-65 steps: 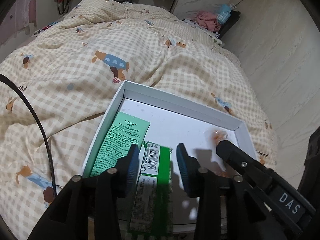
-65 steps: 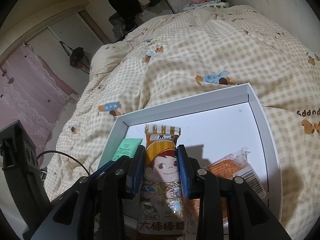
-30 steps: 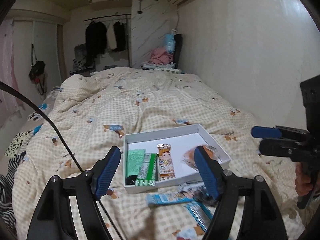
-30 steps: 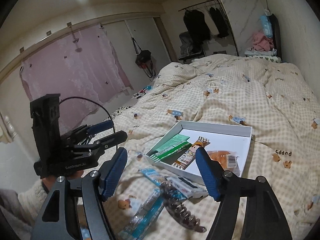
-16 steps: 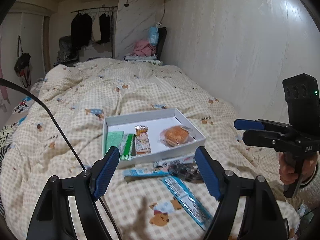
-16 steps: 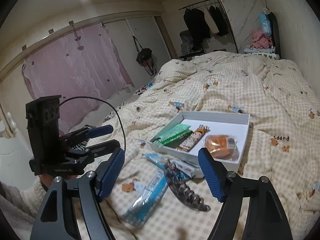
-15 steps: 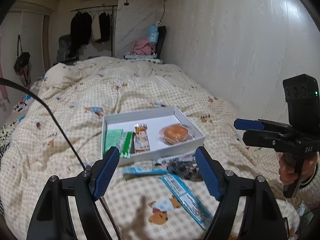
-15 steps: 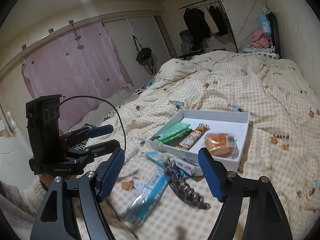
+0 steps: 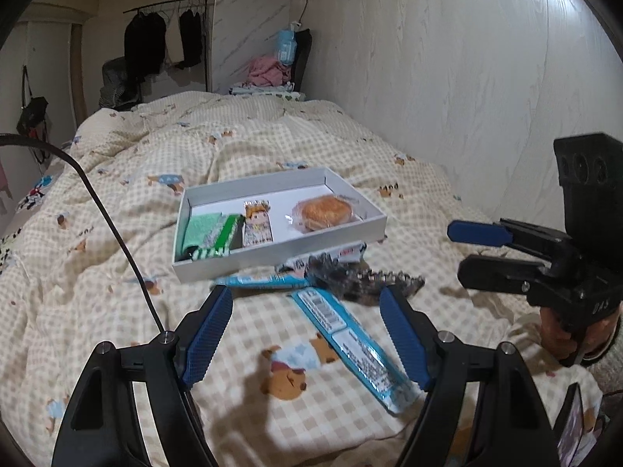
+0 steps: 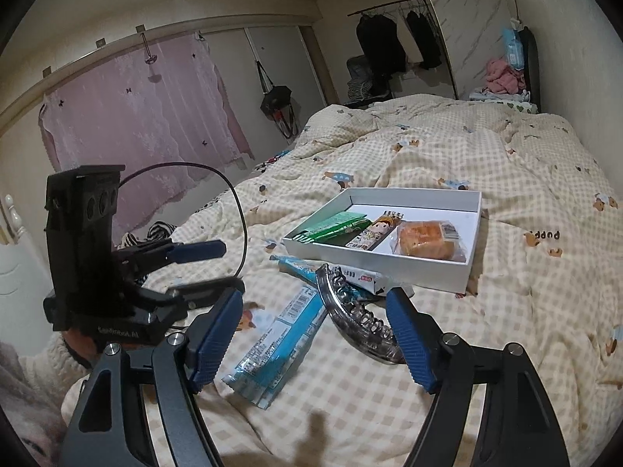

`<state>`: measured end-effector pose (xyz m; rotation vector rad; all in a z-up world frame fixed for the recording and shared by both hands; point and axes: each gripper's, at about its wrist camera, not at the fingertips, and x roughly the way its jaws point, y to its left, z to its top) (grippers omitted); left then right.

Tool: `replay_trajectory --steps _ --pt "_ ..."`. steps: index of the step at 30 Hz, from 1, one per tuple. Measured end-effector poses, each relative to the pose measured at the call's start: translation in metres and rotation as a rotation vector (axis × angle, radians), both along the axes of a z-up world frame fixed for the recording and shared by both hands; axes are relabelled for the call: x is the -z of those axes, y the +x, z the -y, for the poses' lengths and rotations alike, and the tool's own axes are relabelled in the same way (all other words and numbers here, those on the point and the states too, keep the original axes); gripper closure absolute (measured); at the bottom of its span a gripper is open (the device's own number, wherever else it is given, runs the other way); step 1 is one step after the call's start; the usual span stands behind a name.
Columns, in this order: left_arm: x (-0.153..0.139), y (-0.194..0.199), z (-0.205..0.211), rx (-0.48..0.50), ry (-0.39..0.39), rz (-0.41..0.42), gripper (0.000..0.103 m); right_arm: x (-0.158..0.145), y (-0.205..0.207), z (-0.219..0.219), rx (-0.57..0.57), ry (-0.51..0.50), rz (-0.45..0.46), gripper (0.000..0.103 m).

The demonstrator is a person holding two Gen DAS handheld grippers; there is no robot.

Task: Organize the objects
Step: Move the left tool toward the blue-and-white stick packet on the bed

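A white box point(image 9: 272, 260) point(image 10: 373, 268) lies on the checked quilt. It holds green packets point(image 9: 206, 233), a cartoon candy bar point(image 9: 257, 225) and a wrapped bun point(image 9: 327, 214) point(image 10: 426, 245). Loose in front of it are a long blue packet point(image 9: 350, 342) point(image 10: 276, 346), a second blue packet point(image 9: 264, 281), a dark toothed hair clip point(image 9: 362, 278) point(image 10: 358, 319) and a small white carton point(image 10: 366, 278). My left gripper point(image 9: 307, 294) hangs open above the long blue packet. My right gripper point(image 10: 313, 295) is open over the hair clip. Neither holds anything.
The quilt point(image 9: 117, 272) covers the whole bed. A pale wall point(image 9: 467, 78) runs along the right side. A black cable point(image 9: 117, 225) trails from the left gripper. A person's hand point(image 9: 564, 338) holds the right gripper. Clothes hang on a rail point(image 10: 393, 43) at the far end.
Both grippers were shut on items inside the box, the left on a green packet, the right on the candy bar. They let go, drew back wide open, and have since sunk towards the loose items.
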<state>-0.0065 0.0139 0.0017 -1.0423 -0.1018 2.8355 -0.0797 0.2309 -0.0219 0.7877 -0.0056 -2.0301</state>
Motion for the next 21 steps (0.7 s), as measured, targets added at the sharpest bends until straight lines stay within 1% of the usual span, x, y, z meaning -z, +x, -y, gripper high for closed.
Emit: replay_trajectory --steps 6,7,8,12,17,21 --pt "0.015 0.002 -0.002 -0.006 0.015 0.034 0.021 0.009 0.003 0.001 0.015 0.014 0.003 0.025" --pt "0.016 0.001 -0.002 -0.005 0.015 0.040 0.021 0.011 0.003 0.002 0.015 0.018 0.006 0.023" --pt "0.018 0.001 -0.002 -0.006 0.013 0.042 0.021 0.013 0.003 0.002 0.016 0.021 0.011 0.017" --pt "0.022 0.000 -0.003 0.006 0.015 0.057 0.020 0.019 0.005 0.000 0.026 0.009 0.023 0.017" --pt "0.033 -0.006 -0.007 0.037 0.023 0.121 0.020 0.027 0.001 -0.003 0.050 -0.001 0.060 0.017" --pt "0.039 -0.011 -0.008 0.041 0.030 0.160 0.020 0.032 0.001 -0.001 0.059 0.015 0.073 0.017"
